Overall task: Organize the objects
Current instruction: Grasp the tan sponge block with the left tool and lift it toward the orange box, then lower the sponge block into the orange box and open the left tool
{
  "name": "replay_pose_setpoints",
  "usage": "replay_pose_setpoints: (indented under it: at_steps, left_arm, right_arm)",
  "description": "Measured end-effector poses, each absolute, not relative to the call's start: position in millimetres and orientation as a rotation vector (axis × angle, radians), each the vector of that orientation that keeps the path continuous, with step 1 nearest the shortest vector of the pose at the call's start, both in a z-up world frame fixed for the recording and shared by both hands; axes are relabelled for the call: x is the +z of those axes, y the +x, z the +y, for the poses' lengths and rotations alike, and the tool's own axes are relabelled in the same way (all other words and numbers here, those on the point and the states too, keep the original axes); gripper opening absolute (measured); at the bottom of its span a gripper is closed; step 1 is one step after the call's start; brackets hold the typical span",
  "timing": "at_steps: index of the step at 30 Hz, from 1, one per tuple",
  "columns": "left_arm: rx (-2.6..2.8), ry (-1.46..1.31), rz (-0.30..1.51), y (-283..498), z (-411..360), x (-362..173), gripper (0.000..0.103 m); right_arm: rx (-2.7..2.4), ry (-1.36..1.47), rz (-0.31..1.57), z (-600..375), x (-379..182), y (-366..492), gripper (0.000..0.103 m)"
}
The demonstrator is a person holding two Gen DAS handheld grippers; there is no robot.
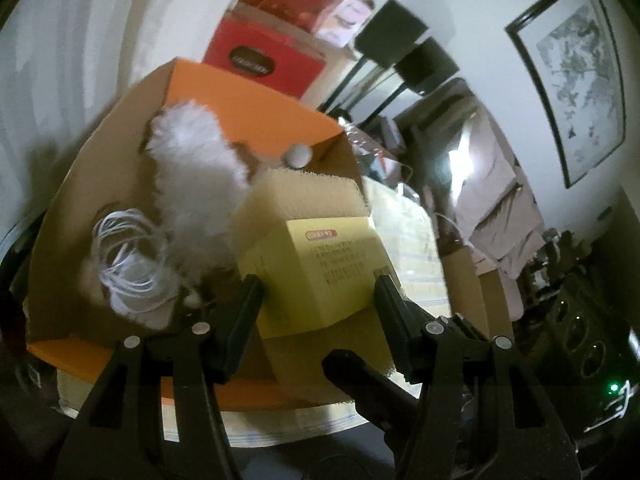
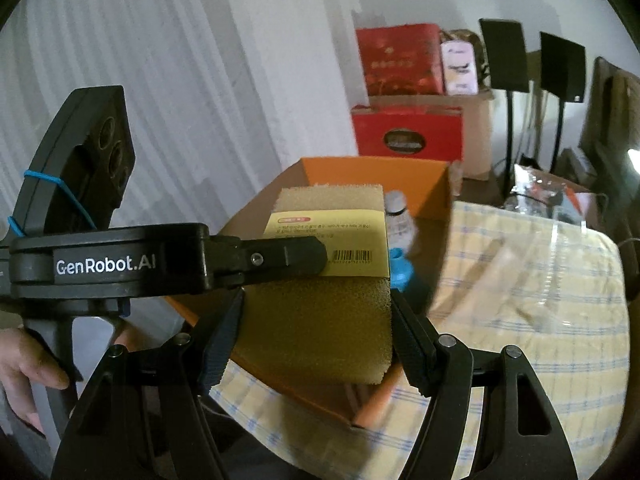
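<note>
Item: one yellow foam sponge block with a pale paper label band (image 2: 320, 312), sitting between the right gripper (image 2: 316, 336) fingers, over the open orange-lined cardboard box (image 2: 372, 168). Both right fingers touch its flanks, one pad each side, pinching it; the foam looks barely dented. The left gripper (image 1: 316, 304) comes in from the side and seems to clamp the banded end, one finger lying across the barcode in the right wrist view; in its own view its fingers straddle the block, contact likely but not certain. Handling, by judgement: very light, soft, springy, rough enough not to slip; it will squash under a hard squeeze, so take it across the bare foam flanks, where the paper band cannot slide. Pose: right gripper level, pointing forward over the box's near rim; left gripper tilted, looking down into the box. Beyond the fingertips, inside the box: a white fluffy feather bundle (image 1: 192, 176), a coil of white cord (image 1: 128, 256), a small white bottle (image 2: 398, 216). Under the box: a yellow checked tablecloth (image 2: 520, 304).
</note>
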State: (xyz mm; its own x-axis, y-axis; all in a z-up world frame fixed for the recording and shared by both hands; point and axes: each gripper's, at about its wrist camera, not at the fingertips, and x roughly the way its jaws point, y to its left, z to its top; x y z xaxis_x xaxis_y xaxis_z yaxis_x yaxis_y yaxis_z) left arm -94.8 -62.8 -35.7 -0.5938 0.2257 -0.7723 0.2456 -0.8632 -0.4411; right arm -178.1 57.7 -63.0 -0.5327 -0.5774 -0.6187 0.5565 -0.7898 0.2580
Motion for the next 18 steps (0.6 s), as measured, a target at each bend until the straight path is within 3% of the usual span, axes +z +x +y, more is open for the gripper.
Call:
replay_pose_setpoints:
  at_steps: [18]
  left_arm:
    - [-2.6, 1.507, 0.811, -95.0, -73.8, -71.7, 0.054]
  right_arm:
    - [-2.225, 1.052, 0.088, 22.9, -116.7, -191.2, 0.073]
